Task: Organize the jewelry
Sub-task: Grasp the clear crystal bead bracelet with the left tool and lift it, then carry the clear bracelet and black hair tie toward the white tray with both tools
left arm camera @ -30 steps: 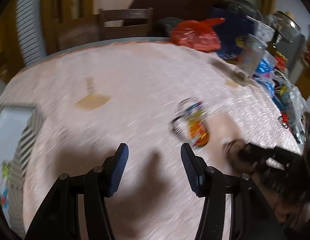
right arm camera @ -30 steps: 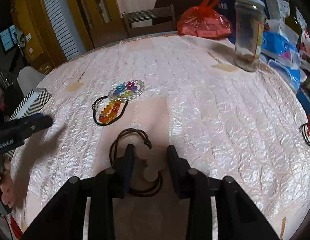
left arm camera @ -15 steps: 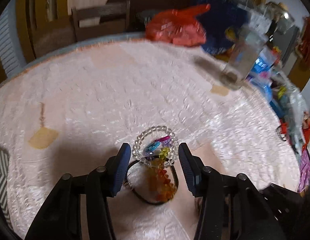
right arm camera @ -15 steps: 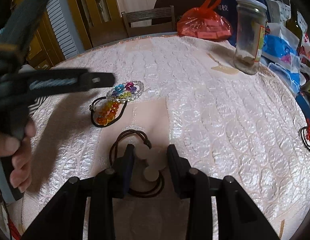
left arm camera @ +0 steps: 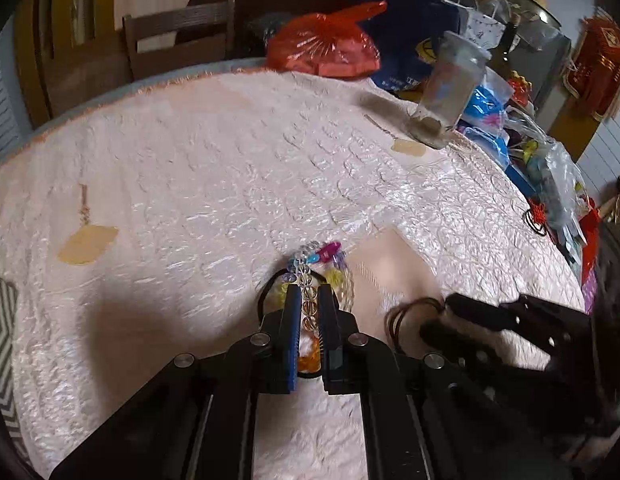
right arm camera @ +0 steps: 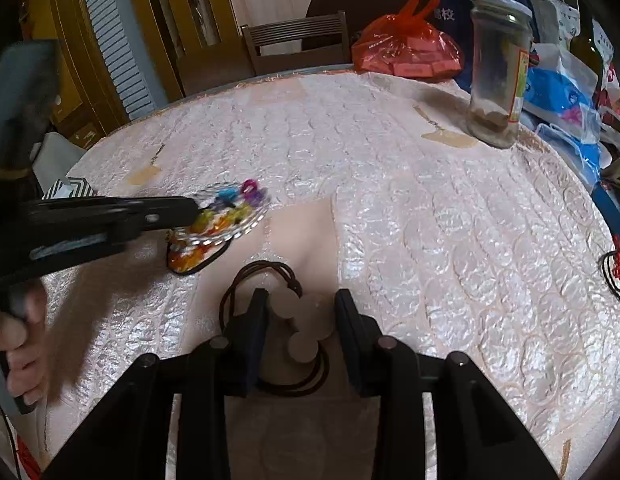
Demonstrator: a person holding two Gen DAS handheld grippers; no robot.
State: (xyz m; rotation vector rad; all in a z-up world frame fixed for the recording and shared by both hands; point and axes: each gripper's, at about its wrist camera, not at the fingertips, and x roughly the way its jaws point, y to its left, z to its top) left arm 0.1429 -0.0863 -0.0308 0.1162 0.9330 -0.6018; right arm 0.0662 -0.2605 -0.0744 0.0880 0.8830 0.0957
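Jewelry lies near the front of a round tabletop [right arm camera: 429, 220] under a shiny, bumpy pale-pink cover. A clear-bead bracelet [left arm camera: 308, 298] strung with coloured plastic charms in orange, yellow, blue and magenta runs lengthwise away from the left tongs [left arm camera: 310, 300], its long axis in line with the fingers and its magenta end pointing toward the far side of the tabletop. Those tongs are nearly closed, pinching the round, glassy beads between ribbed blue pads; a thin black cord loop [left arm camera: 266, 292] sits under the same bunch. In the right wrist view the bunch [right arm camera: 226, 216] is blurred. Just beside it, on a smooth beige patch [right arm camera: 306, 232], lies a dark brown cord necklace [right arm camera: 262, 276] coiled in loops, with flat, pale round discs [right arm camera: 306, 320]. The right tongs [right arm camera: 302, 320] stand wide apart on either side of those discs, gripping nothing. Farther back stand a tall glass jar [right arm camera: 497, 72] and a red plastic bag [right arm camera: 405, 48].
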